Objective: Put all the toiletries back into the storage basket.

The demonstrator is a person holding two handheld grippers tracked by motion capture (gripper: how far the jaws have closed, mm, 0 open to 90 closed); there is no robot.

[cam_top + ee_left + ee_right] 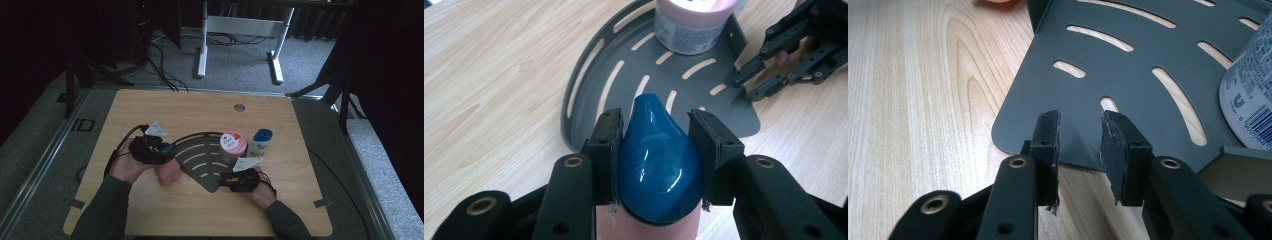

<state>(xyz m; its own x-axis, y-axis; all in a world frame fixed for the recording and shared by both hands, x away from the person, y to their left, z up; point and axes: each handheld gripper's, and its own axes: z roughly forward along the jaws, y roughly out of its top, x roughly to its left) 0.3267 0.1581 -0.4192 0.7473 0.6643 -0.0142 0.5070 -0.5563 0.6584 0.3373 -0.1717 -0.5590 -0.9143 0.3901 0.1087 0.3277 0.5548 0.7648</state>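
Note:
A pink bottle (pixel 169 172) with a glossy blue teardrop cap (pixel 659 165) is held near the table's left middle. My left gripper (pixel 166 150) (pixel 658 125) is shut on that cap, one pad on each side. A dark grey fan-shaped slotted tray (pixel 200 155) (pixel 594 85) (pixel 1128 60) lies flat in the middle. A pink-lidded tub (pixel 232 145) (pixel 691 25) stands on the tray's far right part. My right gripper (pixel 223 179) (pixel 1080 120) is open, its tips over the tray's near corner with nothing between the pads. In the left gripper view the right gripper (pixel 749 82) reaches that corner.
A white bottle with a blue cap (pixel 261 141) stands upright just right of the tray, close to the tub. A round grommet hole (pixel 239 107) sits near the table's far edge. Beyond the table are a white desk frame (pixel 240 30) and floor cables.

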